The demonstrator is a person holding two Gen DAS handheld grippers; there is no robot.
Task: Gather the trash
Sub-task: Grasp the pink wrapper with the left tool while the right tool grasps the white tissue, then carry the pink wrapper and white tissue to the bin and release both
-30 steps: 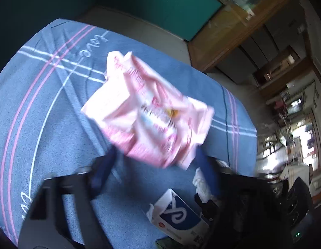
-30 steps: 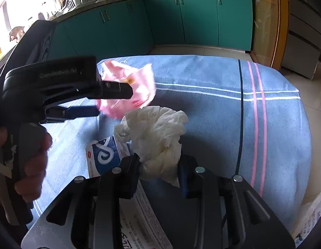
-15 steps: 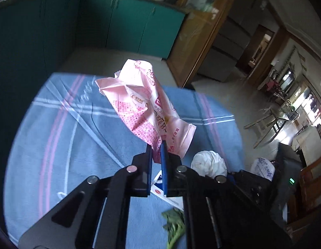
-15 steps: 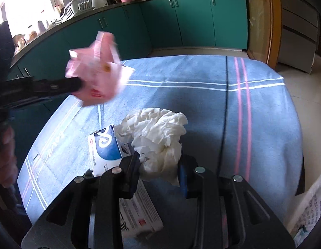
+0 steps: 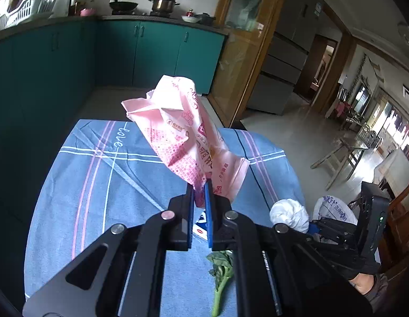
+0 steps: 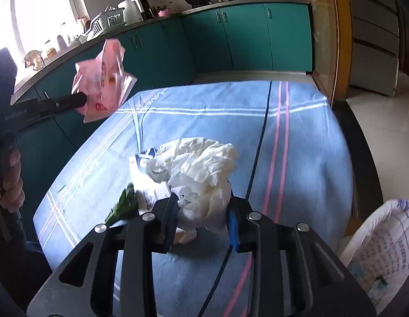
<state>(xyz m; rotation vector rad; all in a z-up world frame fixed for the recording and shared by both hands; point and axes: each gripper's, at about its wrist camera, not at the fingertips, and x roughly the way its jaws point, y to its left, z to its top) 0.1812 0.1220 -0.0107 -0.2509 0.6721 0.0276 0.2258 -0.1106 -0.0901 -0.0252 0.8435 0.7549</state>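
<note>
Pink wrapper [image 5: 183,137]: pinched at its lower corner betw. the clenched jaws of the left gripper [image 5: 199,198]; held clear of the tablecloth [image 5: 98,185], crumpled bulk sticking up & away from the fingers.
L jaws: closed onto the wrapper within the last second; fully tight on it now.
White tissue wad [image 6: 199,169]: clamped in the right gripper [image 6: 201,219], bulging up betw. the blue pads; lifted off the cloth as far as can be judged.
Key relation: white trash bag [image 6: 384,240] is seen off the table's right edge, low, beside the right gripper; R hand judged nearer to it. Left gripper is over the cloth's left edge, so its wrapper must be carried across the whole table toward the right.
Long axis: wrapper's length runs roughly along the left gripper's pointing line.
Left on surface: blue-white carton [image 6: 143,174] near the cloth's middle, partly hidden behind the tissue; green leaf stalk [image 6: 122,206] just beside it toward the near edge. Neither is gripped.
Surface: blue cloth w/ pink & white stripes, dark line toward the right edge.
Room: teal cabinets [image 6: 244,34] behind the far edge, pots on the counter, bright window at far left.
</note>
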